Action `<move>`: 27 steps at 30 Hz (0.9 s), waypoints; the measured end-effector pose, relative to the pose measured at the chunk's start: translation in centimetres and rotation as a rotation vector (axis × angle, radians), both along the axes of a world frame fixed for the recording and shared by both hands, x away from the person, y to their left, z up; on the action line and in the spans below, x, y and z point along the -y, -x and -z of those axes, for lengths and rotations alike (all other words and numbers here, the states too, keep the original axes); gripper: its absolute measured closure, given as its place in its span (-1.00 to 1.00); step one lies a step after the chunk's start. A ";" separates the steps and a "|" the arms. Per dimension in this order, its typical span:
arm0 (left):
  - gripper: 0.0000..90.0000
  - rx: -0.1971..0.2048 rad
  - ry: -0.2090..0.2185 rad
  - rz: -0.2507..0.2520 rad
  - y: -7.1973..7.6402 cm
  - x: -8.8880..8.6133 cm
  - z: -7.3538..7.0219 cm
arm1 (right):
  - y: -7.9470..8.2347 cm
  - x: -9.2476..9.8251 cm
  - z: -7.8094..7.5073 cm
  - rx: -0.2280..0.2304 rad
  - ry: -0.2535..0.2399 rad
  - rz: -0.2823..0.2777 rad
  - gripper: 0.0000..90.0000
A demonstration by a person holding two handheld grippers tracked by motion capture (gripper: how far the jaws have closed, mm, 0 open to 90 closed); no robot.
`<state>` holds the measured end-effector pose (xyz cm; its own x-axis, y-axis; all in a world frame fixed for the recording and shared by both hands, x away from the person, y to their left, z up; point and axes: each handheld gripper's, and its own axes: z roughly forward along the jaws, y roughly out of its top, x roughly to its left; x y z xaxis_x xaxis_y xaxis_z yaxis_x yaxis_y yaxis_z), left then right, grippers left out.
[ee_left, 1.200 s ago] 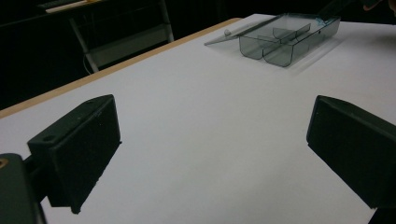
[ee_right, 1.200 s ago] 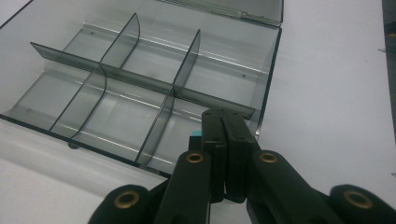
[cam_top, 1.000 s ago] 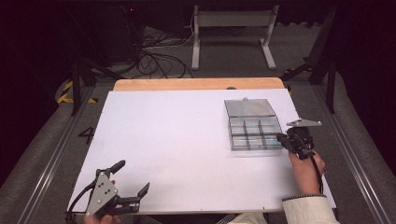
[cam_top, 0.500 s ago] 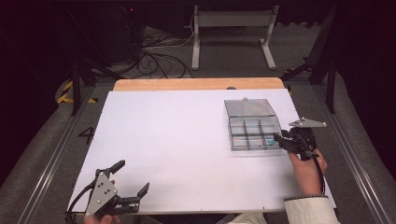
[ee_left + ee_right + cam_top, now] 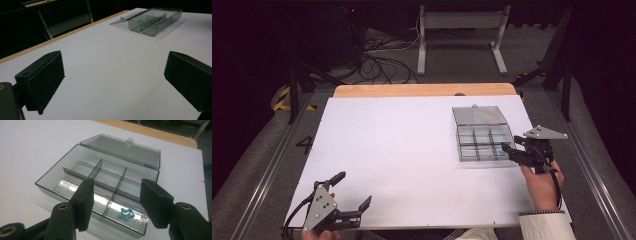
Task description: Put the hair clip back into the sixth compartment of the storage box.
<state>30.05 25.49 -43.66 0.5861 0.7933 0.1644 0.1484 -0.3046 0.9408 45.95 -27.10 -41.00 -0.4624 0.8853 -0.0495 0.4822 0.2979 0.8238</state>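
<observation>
White tabletop (image 5: 412, 160) with a wooden strip along its far edge carries a smoky clear plastic organizer box (image 5: 482, 137) near the right edge, lid hinged open and lying flat toward the far edge, six compartments inside. Right gripper (image 5: 510, 150) sits at the box's near right corner, just above the rim; jaws have just been opening, now about half spread, nothing between the pads. Small turquoise star-shaped piece (image 5: 126, 213) lies flat on the floor of the near right compartment, below and between the right gripper's jaws, clear of both pads, slightly nearer the right jaw in the right gripper view. Left gripper (image 5: 353, 192) at the near left corner of the tabletop, well apart from the box, jaws spread wide, holding nothing, bare white surface between them.
</observation>
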 end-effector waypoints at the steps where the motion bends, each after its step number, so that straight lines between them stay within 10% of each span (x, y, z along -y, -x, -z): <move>1: -0.92 0.000 0.000 0.000 0.0 0.0 0.0 | 0.1 -0.1 -0.1 0.005 0.002 -0.001 0.00; 11: -0.92 -0.001 0.005 -0.004 0.1 -0.1 -0.1 | 1.1 -0.8 -0.9 0.040 -0.008 -0.049 -0.14; 27: -0.92 0.001 0.014 -0.008 0.6 -0.3 -0.1 | 5.1 -1.6 -0.8 0.104 -0.059 -0.294 -0.89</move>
<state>29.40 25.79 -43.52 0.5798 0.8001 0.1539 0.1497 -0.2903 0.9452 40.86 -25.45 -40.24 -0.6943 0.7169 -0.0625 0.2947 0.3625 0.8841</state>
